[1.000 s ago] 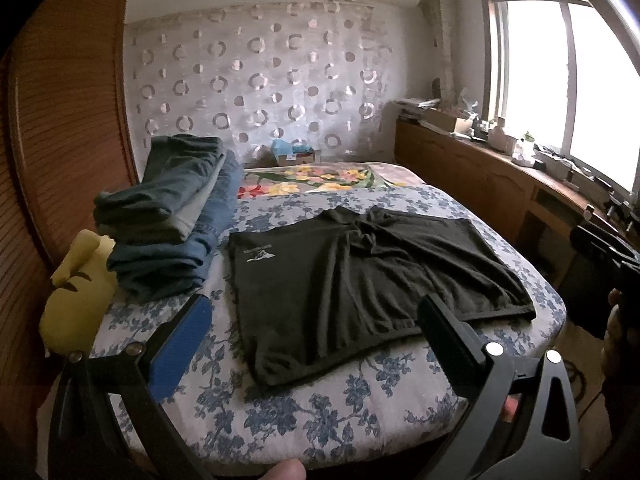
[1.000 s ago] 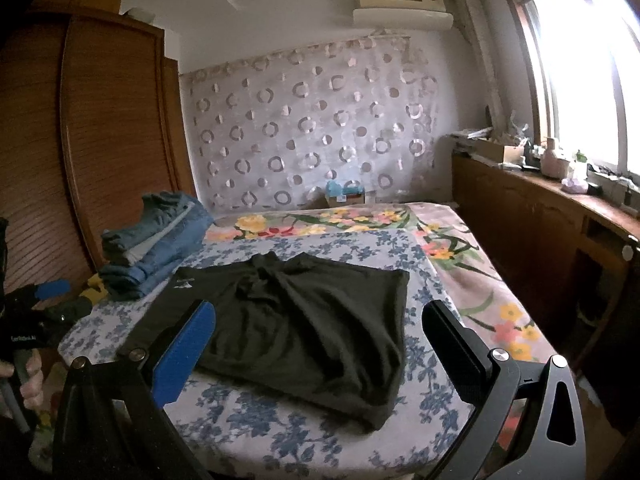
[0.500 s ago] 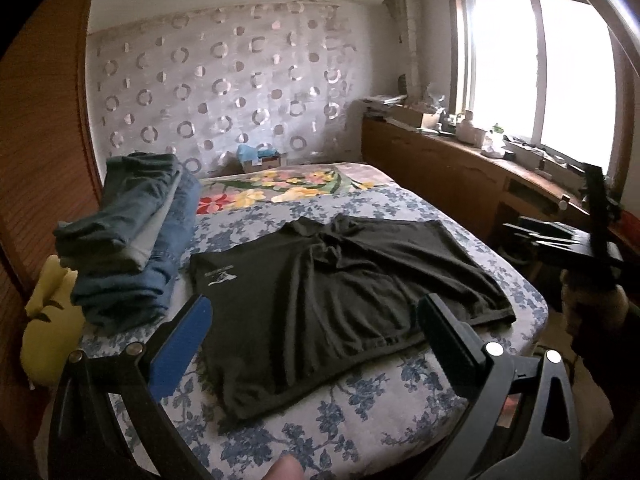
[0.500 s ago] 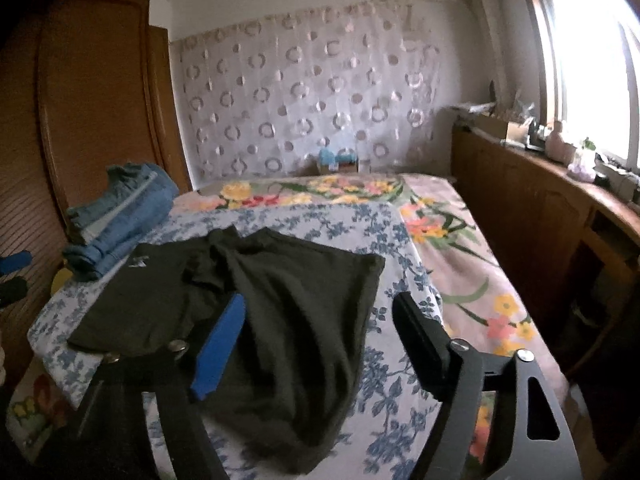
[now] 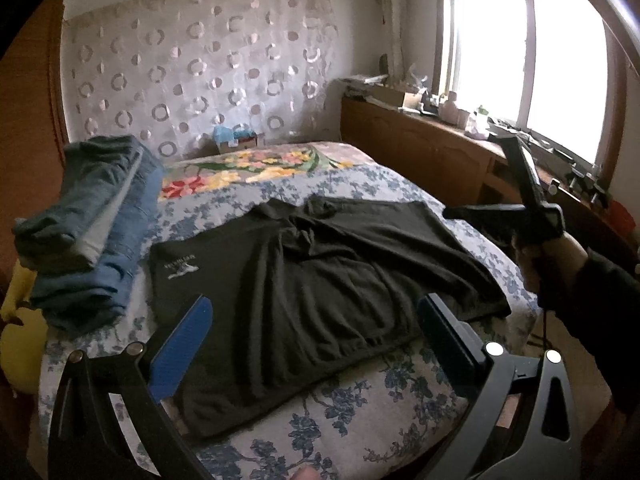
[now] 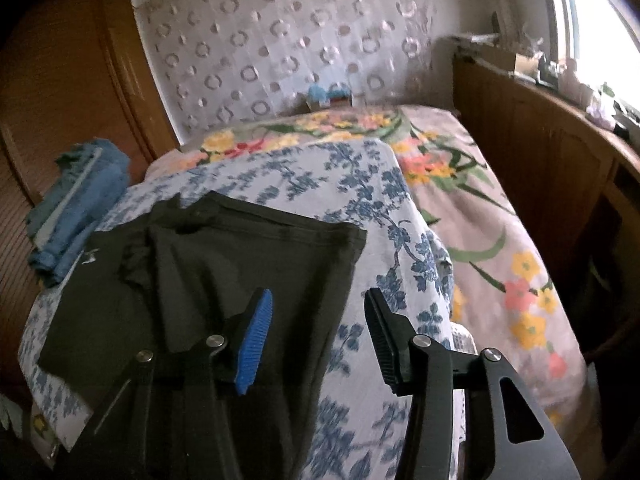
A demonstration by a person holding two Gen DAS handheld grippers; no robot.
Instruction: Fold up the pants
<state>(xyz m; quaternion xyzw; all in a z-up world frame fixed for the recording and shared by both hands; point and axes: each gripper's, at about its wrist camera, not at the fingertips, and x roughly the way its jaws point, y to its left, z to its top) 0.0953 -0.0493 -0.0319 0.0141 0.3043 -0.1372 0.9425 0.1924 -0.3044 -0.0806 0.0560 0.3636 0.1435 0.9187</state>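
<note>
Dark pants (image 5: 320, 280) lie spread flat on the blue-flowered bedcover (image 5: 380, 392), with a small white logo toward the left. My left gripper (image 5: 316, 340) hovers over the pants' near edge, open, nothing between its fingers. My right gripper (image 6: 318, 336) points down at the pants' right edge (image 6: 224, 256), above the cloth. Its jaws are closing, with a gap still between the pads and no cloth pinched. In the left wrist view a hand (image 5: 556, 256) holds that gripper over the bed's right side.
Folded jeans (image 5: 92, 224) are stacked on the bed's left side, beside a yellow plush toy (image 5: 20, 332). A wooden wardrobe (image 6: 60, 80) stands at the left, and a low wooden cabinet (image 5: 420, 148) runs under the window. A bright floral blanket (image 6: 460, 200) covers the far and right bed.
My right gripper has swung in over the pants' right edge and its jaws have narrowed. The left gripper has drifted a little closer to the bed and stays open.
</note>
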